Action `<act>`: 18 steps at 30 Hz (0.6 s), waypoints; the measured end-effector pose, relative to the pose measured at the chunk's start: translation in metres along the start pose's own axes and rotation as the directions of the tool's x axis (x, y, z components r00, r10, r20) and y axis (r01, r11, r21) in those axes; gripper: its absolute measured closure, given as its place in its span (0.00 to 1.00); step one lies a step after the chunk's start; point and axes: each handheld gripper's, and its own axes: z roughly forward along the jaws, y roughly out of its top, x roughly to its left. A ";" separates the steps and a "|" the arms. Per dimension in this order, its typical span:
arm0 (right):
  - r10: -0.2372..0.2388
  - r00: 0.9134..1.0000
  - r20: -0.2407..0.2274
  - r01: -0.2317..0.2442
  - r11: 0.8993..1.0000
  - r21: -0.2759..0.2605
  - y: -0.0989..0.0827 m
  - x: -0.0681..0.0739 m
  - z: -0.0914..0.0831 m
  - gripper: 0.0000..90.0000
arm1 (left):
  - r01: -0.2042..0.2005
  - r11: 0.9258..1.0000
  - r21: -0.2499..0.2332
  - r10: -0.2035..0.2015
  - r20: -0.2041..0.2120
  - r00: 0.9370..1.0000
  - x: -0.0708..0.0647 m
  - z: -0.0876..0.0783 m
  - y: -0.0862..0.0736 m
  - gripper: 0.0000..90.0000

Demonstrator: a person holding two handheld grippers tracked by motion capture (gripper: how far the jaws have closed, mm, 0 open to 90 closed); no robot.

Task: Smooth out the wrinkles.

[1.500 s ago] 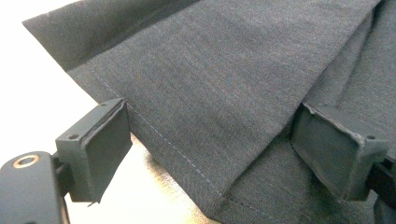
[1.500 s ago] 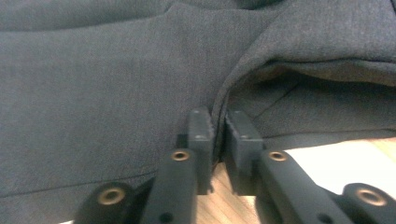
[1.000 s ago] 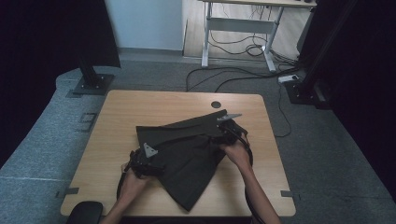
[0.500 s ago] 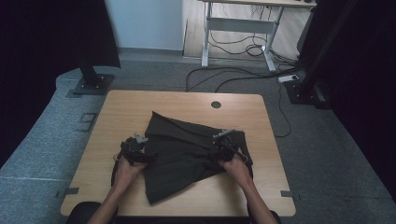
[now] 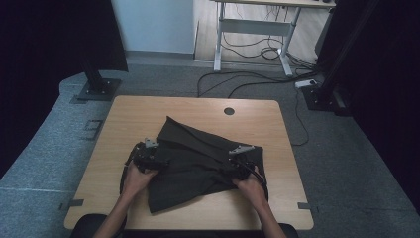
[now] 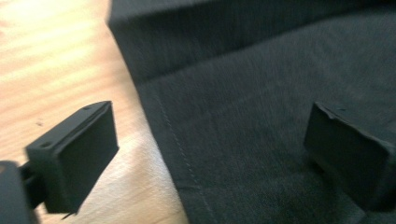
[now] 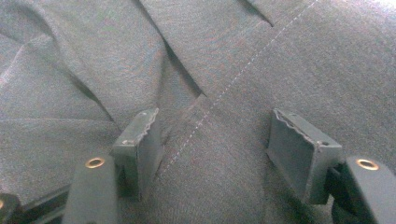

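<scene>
Garment: a dark grey woven cloth garment, partly folded, is lying across the middle of the light wooden table, one point reaching toward the far side and one corner hanging toward the near edge.
Left gripper: the left gripper is sitting at the garment's left edge; in the left gripper view its jaws are standing wide apart, one over bare wood and one over the cloth, with the stitched hem running between them and nothing pinched.
Right gripper: the right gripper is resting on the cloth near its right side; its jaws have just been closing a little but are standing apart, pads not pressing, a seam with pale stitching lying between them.
Step in hand: judging by the pose, both hands are setting up to pinch the fabric for a fold.
Doing it well: each gripper should be taking one layer's edge squarely, close to the seam, and both lifting together so that the cloth is not bunching.
Edges: the hem at the left is lying straight; overlapping folds are crossing near the right gripper.
Open room: bare tabletop is lying beyond the garment and to its left, offering space for spreading; the near edge is close.
</scene>
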 end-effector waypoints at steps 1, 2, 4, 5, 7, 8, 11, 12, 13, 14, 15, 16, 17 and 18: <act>0.003 1.000 0.001 -0.003 1.000 -0.006 -0.001 0.000 0.000 0.39 | 0.004 1.000 0.013 -0.004 -0.010 1.000 0.000 0.003 -0.002 0.00; 0.004 1.000 0.000 -0.004 1.000 -0.011 -0.001 0.000 0.000 0.39 | 0.015 0.999 0.029 -0.014 -0.016 1.000 0.001 0.007 -0.003 0.00; 0.005 1.000 -0.005 -0.005 1.000 -0.015 -0.002 -0.001 0.000 0.39 | 0.043 0.999 0.032 -0.043 0.013 0.999 0.003 0.012 -0.008 0.00; 0.005 1.000 -0.003 -0.005 1.000 -0.017 -0.002 -0.001 0.000 0.38 | 0.047 0.999 0.016 -0.047 0.015 0.999 0.003 0.012 -0.010 0.00; 0.005 1.000 -0.006 -0.005 1.000 -0.021 -0.003 -0.001 0.000 0.38 | 0.041 0.999 0.014 -0.041 0.015 0.999 0.002 0.012 -0.010 0.00; 0.005 1.000 -0.007 -0.006 1.000 -0.022 -0.003 -0.001 0.000 0.38 | 0.038 0.999 0.013 -0.039 0.017 0.999 0.002 0.012 -0.010 0.00; 0.005 1.000 -0.010 -0.005 1.000 -0.019 -0.002 -0.002 0.000 0.38 | 0.031 1.000 0.004 -0.031 0.020 0.999 0.002 0.013 -0.011 0.00; 0.006 1.000 -0.013 -0.006 1.000 -0.014 -0.002 -0.002 0.000 0.37 | 0.029 1.000 0.000 -0.029 0.021 0.999 0.002 0.013 -0.011 0.00; 0.002 1.000 -0.016 -0.002 1.000 -0.003 0.000 -0.002 -0.001 0.35 | 0.030 1.000 -0.004 -0.030 0.020 0.999 0.002 0.013 -0.012 0.00; 0.000 1.000 -0.018 0.000 1.000 0.010 0.002 -0.003 -0.002 0.33 | 0.031 0.999 -0.007 -0.031 0.020 0.999 0.002 0.013 -0.012 0.00; -0.002 1.000 -0.011 0.002 1.000 0.015 0.005 -0.002 -0.004 0.32 | 0.031 0.999 -0.009 -0.031 0.020 0.999 0.002 0.013 -0.013 0.00; -0.008 1.000 -0.002 0.008 1.000 0.003 0.008 -0.001 -0.007 0.32 | 0.030 0.999 -0.010 -0.030 0.020 0.999 0.002 0.013 -0.013 0.00; -0.009 1.000 -0.004 0.009 1.000 -0.015 0.012 0.000 -0.010 0.30 | 0.032 0.999 -0.010 -0.031 0.021 0.999 0.002 0.013 -0.013 0.00; -0.007 1.000 -0.012 0.007 0.999 -0.036 0.016 0.001 -0.014 0.29 | 0.031 0.999 -0.012 -0.031 0.021 0.999 0.002 0.013 -0.013 0.00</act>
